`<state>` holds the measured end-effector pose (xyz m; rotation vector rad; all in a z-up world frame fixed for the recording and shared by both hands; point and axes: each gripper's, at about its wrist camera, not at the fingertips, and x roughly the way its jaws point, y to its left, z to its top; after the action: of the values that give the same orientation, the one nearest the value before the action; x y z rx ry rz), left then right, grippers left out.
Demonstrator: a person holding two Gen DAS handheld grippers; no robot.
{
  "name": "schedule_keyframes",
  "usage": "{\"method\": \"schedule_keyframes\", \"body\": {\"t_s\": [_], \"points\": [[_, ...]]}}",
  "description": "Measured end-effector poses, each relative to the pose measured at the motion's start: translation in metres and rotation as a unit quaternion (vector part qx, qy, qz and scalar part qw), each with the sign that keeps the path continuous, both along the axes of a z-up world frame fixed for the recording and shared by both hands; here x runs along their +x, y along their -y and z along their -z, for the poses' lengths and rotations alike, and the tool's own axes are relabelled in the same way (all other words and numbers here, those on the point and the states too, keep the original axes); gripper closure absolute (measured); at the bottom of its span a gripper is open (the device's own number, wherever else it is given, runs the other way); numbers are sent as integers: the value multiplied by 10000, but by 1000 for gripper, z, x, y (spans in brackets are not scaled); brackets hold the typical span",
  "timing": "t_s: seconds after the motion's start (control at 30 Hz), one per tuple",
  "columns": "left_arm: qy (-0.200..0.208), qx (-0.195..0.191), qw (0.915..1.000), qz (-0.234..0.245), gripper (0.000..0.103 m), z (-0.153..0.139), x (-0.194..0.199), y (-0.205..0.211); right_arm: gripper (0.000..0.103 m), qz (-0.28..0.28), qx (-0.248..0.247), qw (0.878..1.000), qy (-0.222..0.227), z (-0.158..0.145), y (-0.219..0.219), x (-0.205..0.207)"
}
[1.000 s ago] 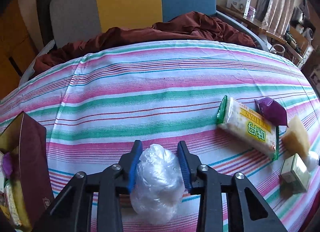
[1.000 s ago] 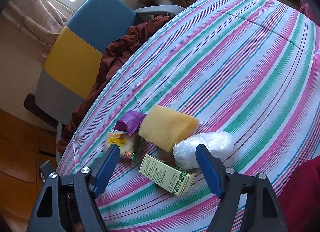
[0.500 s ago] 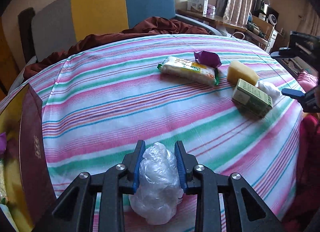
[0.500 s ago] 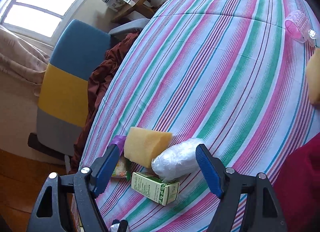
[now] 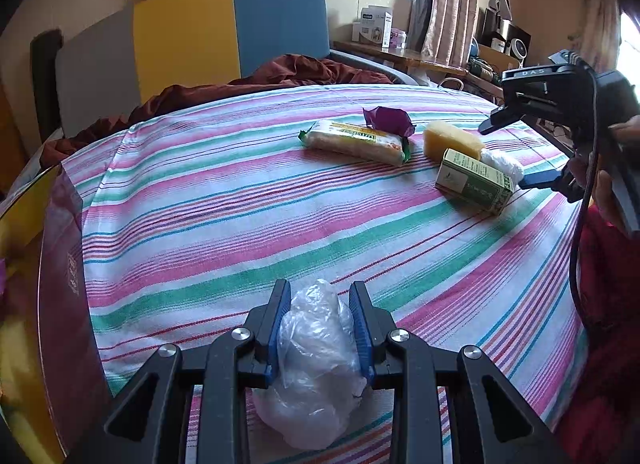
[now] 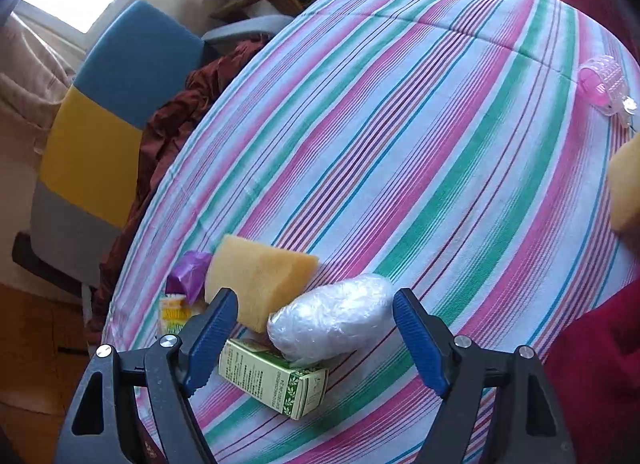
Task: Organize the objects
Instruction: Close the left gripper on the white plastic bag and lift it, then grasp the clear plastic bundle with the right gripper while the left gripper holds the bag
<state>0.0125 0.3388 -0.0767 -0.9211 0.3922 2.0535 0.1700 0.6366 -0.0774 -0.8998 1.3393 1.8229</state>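
Plastic-wrapped bundle [image 5: 316, 348] pinched in the left tongs [image 5: 320, 328]; right tongs [image 6: 316, 328] opening, straddling another wrapped bundle [image 6: 332, 318] beside the green box [image 6: 276, 380].

Only "DAS" reads clearly, on the right gripper [image 5: 516, 151]; package print is illegible.

My left wrist view looks low across the striped cloth [image 5: 248, 199] toward the window. My right wrist view tilts steeply down, close over the green box [image 6: 276, 378]. Both share box [image 5: 474, 181] and sponge [image 5: 450, 137].
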Motion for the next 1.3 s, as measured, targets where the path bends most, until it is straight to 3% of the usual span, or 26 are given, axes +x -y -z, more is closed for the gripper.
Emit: {"method": "schedule_keyframes", "body": {"t_s": [0.13, 0.33, 0.47, 0.57, 0.67, 0.83, 0.93, 1.03, 1.17, 1.3], "points": [[1, 63, 10000, 10, 72, 1, 2, 4, 22, -835, -493, 9946, -370, 9, 13, -24], [10, 105, 9999, 7, 72, 1, 2, 5, 22, -1762, -1071, 9744, -892, 14, 34, -48], [14, 122, 9999, 3, 72, 2, 3, 5, 25, -1884, -944, 9720, -1037, 6, 38, -49], [-5, 115, 9999, 3, 72, 2, 3, 5, 37, -2002, -1047, 9601, -1645, -4, 41, -43], [2, 125, 9999, 3, 72, 2, 3, 5, 37, -2060, -802, 9529, -2078, -21, 44, -37], [41, 157, 9999, -3, 71, 2, 2, 6, 39, -1854, -460, 9652, -1783, -26, 40, -33], [62, 180, 9998, 2, 70, 2, 2, 6, 40, -1408, -64, 9819, -1263, -27, 30, -24], [82, 198, 9998, 5, 70, 3, 2, 6, 41, -1035, -143, 9909, -843, -16, 19, -16], [116, 223, 9997, 3, 70, 3, 1, 7, 50, -1042, -255, 9939, -272, 0, 17, -22], [123, 226, 9997, 2, 70, 3, 1, 7, 51, -1292, -254, 9913, -96, 4, 22, -30]]}}
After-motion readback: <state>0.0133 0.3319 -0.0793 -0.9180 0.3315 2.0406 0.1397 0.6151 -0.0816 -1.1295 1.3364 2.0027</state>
